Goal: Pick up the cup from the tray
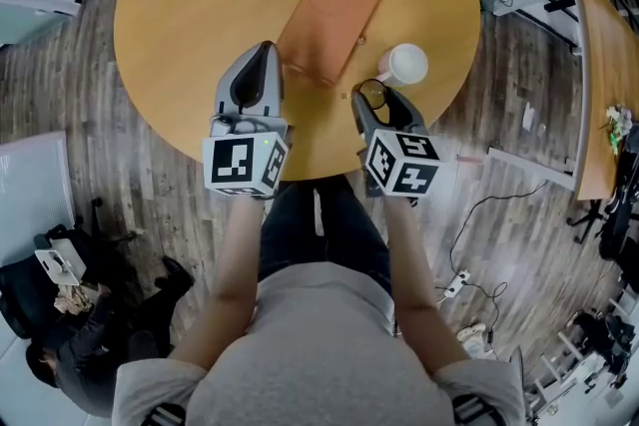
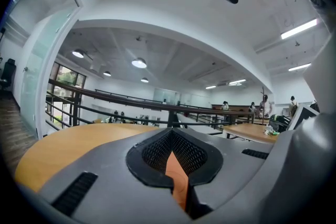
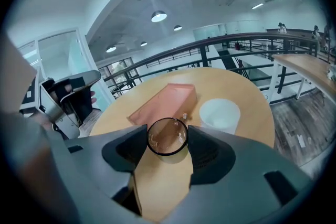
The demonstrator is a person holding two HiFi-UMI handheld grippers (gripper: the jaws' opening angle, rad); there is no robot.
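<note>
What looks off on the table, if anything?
Nothing is spilled or broken. The tray lies empty and at a diagonal on the table. The white cup stands upright beside it on bare wood. The right tool grips a clear glass over the table, off the tray.

A round wooden table carries everything here, its top a warm honey colour. Near the middle lies a flat pinkish-orange tray, a long rectangle set at a slant to the person's edge. Off the tray's right-hand near corner stands a white cup, upright and apart from the tray. Just beside it, towards the person's edge, is a glass cup with a dark rim (whether its base rests on the wood cannot be told).
</note>
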